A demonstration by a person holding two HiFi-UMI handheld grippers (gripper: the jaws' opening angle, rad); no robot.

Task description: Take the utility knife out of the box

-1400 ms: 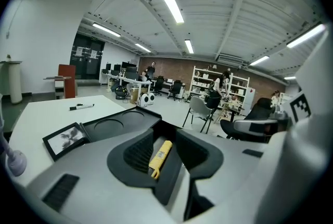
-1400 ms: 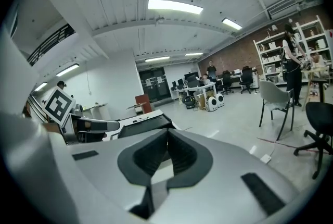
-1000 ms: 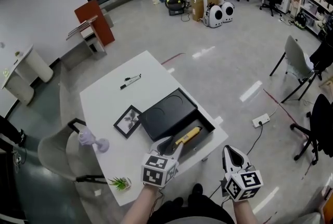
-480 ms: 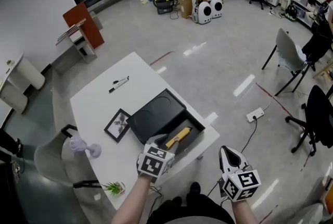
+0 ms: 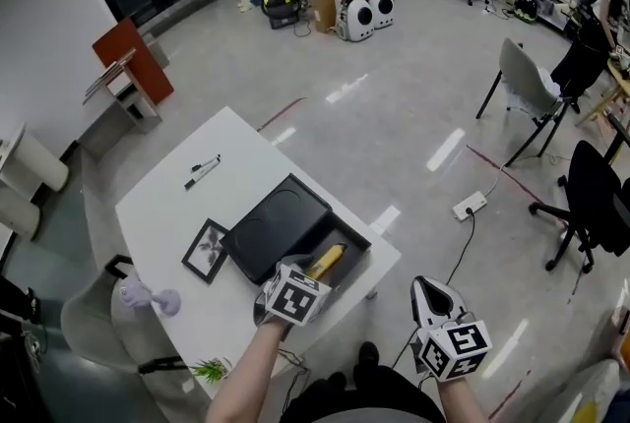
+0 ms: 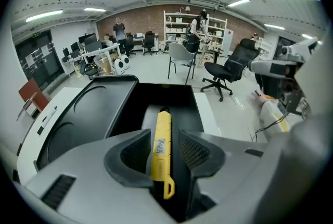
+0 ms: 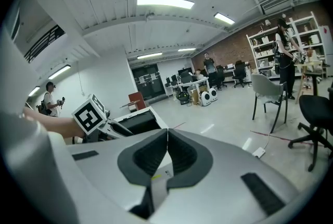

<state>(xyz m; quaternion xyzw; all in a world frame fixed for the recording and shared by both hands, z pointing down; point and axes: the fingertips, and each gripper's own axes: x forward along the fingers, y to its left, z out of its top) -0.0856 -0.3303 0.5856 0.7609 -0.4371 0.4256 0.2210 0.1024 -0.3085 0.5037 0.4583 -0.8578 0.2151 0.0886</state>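
Table: white rectangular table, standing on a shiny grey office floor w/ everything else laid on top.
Box: black box near the table's corner closest to the person. Its flat black lid is thrown open and lies beside the tray, on the side further from the person.
L gripper: L gripper is over the open tray, angled steeply down into it. Fingers are spread wide and have just been opening. In the left gripper view, the knife runs lengthwise btwn the two dark ribbed pads. There's a visible gap on the R pad's side, so no squeeze on it.
R gripper: R gripper is held off the table edge over the floor, well apart from the box. In the right gripper view, its fingers are pressed together w/ nothing btwn them.
Picture: black-framed picture lies flat, just beside the lid.
Knife: yellow utility knife lies in the bottom of the box tray, blade end pointing away from the L gripper and looped tail end nearest it. From the head view, it's a yellow bar just ahead of the L gripper's marker cube.
Pen: black marker pen is toward the far side of the table, well apart from the box.
Plant: small green plant sits at the near table edge.
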